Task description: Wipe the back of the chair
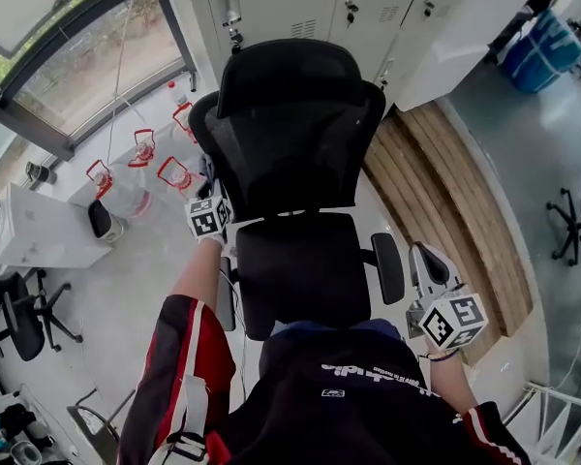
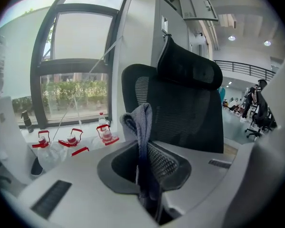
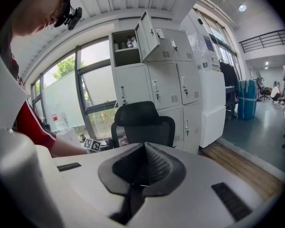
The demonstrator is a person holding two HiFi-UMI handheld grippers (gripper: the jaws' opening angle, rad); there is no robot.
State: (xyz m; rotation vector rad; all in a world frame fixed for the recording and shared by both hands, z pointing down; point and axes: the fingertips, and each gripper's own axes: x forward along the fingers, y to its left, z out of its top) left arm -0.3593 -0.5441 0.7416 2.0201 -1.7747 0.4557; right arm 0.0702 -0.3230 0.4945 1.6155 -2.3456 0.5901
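Now at the approach stage, by the look of it; no wiping contact confirmed.

Nearest, low right in the head view: right gripper (image 1: pixel 430 271), just beside the chair's armrest (image 1: pixel 388 267) and apart from it. Per the right gripper view, jaws pressed together on nothing.

Further out: left gripper (image 1: pixel 210 209) at the left edge of the chair back (image 1: pixel 295 129); touching or just short, cannot tell. Per the left gripper view, jaws clamped on a folded grey cloth (image 2: pixel 140 127) standing upright out of them, with the mesh of the back just beyond.

Judged step: bring the cloth onto the back and start wiping. To do it well:
- Turn the left gripper to present the free fold of cloth, not the jaw tips, to the mesh.
- Press lightly against a yielding surface.
- Brace the frame or armrest with the right gripper against a possible swivel.
- Work in overlapping passes from the headrest (image 1: pixel 289 71) downward, edge to edge.
- Keep the clamp firm against pull-out.

Containers, further off:
- Several clear jugs (image 1: pixel 131 200) with red caps and handles on the floor by the window; apparently clear liquid inside, level unreadable.
- Beyond, in the right gripper view: grey locker (image 3: pixel 171 80) with its top door open, a few small bottles (image 3: pixel 127 43) on the shelf.
- Far right: blue bin (image 1: pixel 540 45), contents not visible.
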